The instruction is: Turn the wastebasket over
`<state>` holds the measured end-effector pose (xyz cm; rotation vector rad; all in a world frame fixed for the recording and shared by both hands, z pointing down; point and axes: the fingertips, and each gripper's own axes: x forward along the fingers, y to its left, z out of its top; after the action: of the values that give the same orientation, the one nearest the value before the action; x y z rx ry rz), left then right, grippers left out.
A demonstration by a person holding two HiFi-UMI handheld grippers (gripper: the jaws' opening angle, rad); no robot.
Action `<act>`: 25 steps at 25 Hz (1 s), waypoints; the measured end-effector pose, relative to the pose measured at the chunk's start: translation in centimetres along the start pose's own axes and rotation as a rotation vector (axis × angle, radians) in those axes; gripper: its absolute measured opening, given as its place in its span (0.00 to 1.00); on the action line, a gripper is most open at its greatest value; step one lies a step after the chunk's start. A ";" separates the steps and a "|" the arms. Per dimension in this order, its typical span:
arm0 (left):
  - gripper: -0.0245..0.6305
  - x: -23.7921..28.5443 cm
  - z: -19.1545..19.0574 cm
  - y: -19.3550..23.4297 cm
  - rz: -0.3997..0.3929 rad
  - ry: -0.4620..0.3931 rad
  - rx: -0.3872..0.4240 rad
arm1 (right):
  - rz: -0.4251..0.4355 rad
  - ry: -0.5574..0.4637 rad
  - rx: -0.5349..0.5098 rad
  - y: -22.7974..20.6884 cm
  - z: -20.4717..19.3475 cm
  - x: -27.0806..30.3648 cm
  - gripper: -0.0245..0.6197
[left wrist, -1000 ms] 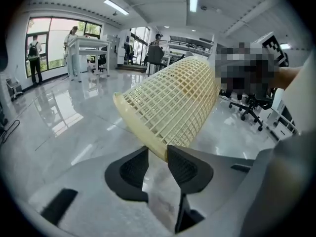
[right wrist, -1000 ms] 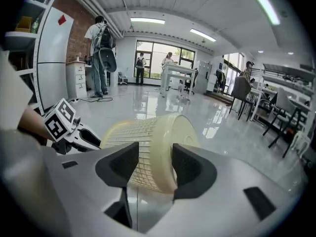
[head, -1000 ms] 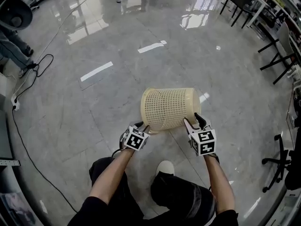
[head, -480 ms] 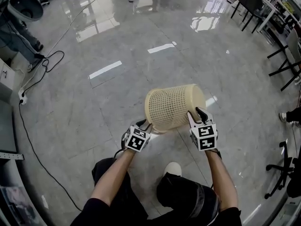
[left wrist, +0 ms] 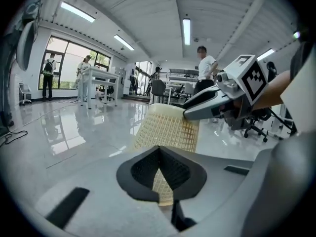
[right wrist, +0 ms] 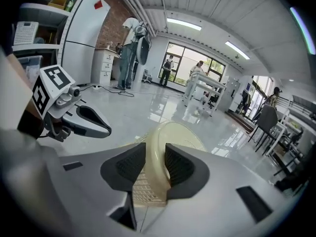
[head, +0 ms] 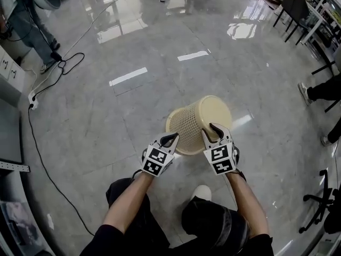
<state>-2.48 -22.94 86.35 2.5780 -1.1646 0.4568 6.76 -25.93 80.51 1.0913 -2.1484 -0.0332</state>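
- The wastebasket (head: 191,122) is found tilted on the glossy grey floor (head: 96,137), just ahead of the person's white shoe (head: 202,192). One round end is turned up and away.
- The right gripper (head: 211,129) is clamped on the edge of that end. Its jaws have just been closing, with the rim between them.
- The left gripper (head: 170,138) is held with jaws pressed together, nothing gripped, just beside the mesh wall.
- A black cable (head: 53,71) at far left and dark chairs (head: 295,7) at upper right are noted well apart from the basket.

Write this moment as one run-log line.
wastebasket: tilted | left tool: shut, empty | right tool: jaws just closed further, clamping wastebasket edge
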 end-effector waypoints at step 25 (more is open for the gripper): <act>0.05 -1.3 2.0 -0.2 -0.012 -0.052 0.023 | 0.021 -0.048 0.172 2.3 -1.4 1.1 0.12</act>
<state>-2.75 -22.68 83.95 2.6301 -1.1661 0.4056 5.54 -24.87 82.94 1.1758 -2.2379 0.1388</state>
